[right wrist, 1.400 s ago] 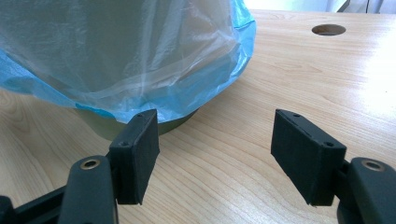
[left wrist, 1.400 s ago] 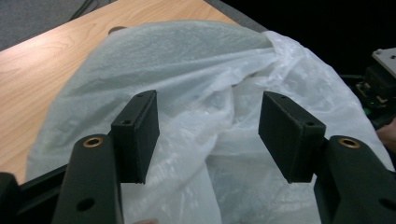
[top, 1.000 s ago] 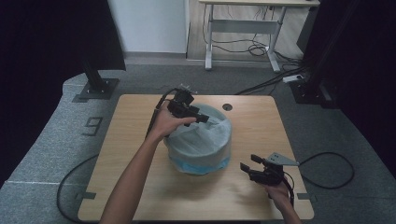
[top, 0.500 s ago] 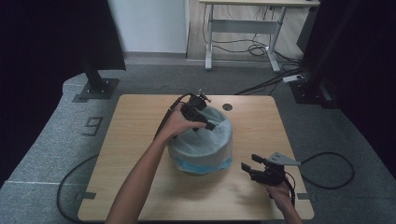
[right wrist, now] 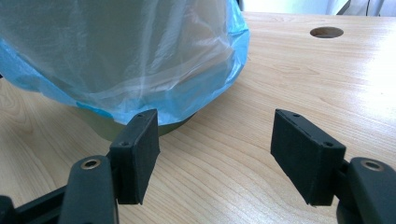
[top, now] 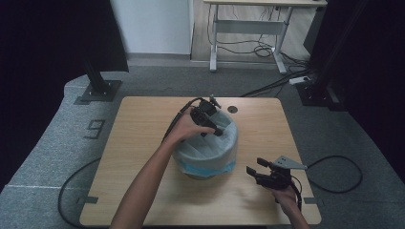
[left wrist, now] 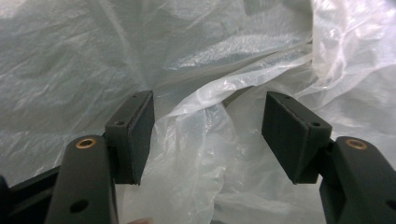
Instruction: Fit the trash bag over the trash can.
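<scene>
Since the earlier frame, the left gripper (top: 213, 125) had moved across into the round bin lined with a translucent plastic bag (top: 210, 155) at mid-table, jaws apart and just widening around loose film, pads not pressing. Nearby, the right gripper (top: 254, 170) hovered, gaping, empty.

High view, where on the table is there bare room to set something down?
The table's left side, from the bin to the left edge, is bare, as is the far right corner past the round hole. The near right is crowded by the right tool.

bin (top: 206, 164) | upright, mid-table | liner (top: 224, 143): clear plastic (crumpled) over rim
</scene>
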The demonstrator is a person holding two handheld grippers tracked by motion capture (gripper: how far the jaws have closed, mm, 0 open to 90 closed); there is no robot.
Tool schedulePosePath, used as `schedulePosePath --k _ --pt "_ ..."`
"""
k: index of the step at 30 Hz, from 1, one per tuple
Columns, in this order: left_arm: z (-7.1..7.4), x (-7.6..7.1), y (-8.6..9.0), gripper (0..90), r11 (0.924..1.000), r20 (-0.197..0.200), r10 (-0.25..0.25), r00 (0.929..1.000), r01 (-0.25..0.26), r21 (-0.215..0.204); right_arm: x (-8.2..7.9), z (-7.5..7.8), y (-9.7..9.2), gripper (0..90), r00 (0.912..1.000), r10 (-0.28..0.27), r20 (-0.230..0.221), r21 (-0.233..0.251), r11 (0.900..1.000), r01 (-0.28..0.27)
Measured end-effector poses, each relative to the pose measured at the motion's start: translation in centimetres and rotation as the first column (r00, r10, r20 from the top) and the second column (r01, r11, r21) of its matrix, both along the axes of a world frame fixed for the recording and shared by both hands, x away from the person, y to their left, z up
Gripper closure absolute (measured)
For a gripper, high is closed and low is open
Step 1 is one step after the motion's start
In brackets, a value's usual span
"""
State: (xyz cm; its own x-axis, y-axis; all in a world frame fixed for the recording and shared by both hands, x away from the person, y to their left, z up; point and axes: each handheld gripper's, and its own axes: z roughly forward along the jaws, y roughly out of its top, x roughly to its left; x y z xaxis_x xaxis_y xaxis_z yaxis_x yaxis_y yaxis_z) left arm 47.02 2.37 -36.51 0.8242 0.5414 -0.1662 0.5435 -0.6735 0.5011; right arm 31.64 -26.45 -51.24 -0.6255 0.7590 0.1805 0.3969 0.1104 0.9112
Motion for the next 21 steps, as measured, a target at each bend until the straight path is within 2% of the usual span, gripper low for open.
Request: schedulePosePath --k 4,7,11,15,18,21 --pt "1.7 -1.0 1.0 34.7 0.9965 0.041 -0.007 0.9991 0.01 -0.083 -0.1 0.1 -0.1 32.4 0.9999 -0.016 0.007 0.011 0.9998 0.016" --pt "2.7 -2.0 1.2 34.5 0.9924 0.064 -0.025 0.9977 0.033 -0.119 -0.1 0.2 -0.1 32.5 0.9997 -0.025 0.005 0.024 0.9994 0.025" --pt "3.0 -3.2 0.5 33.5 0.9916 0.078 -0.068 0.9946 0.076 -0.105 -0.1 0.2 -0.1 32.6 0.9993 -0.037 0.003 0.025 0.999 0.037" --pt "3.3 -4.2 0.0 32.6 0.9914 0.116 -0.092 0.989 0.102 -0.082 -0.1 0.2 -0.2 32.6 0.9993 -0.037 -0.001 0.024 0.999 0.037" --pt "3.7 -4.3 0.4 32.5 0.9918 0.15 -0.082 0.9852 0.096 -0.085 -0.1 0.1 -0.1 32.6 0.9995 -0.032 0.0 0.021 0.9993 0.032" --pt "4.0 -4.3 1.2 32.4 0.9932 0.175 -0.049 0.9834 0.067 -0.096 -0.1 0.1 -0.2 32.6 0.9996 -0.03 -0.001 0.022 0.9993 0.03"
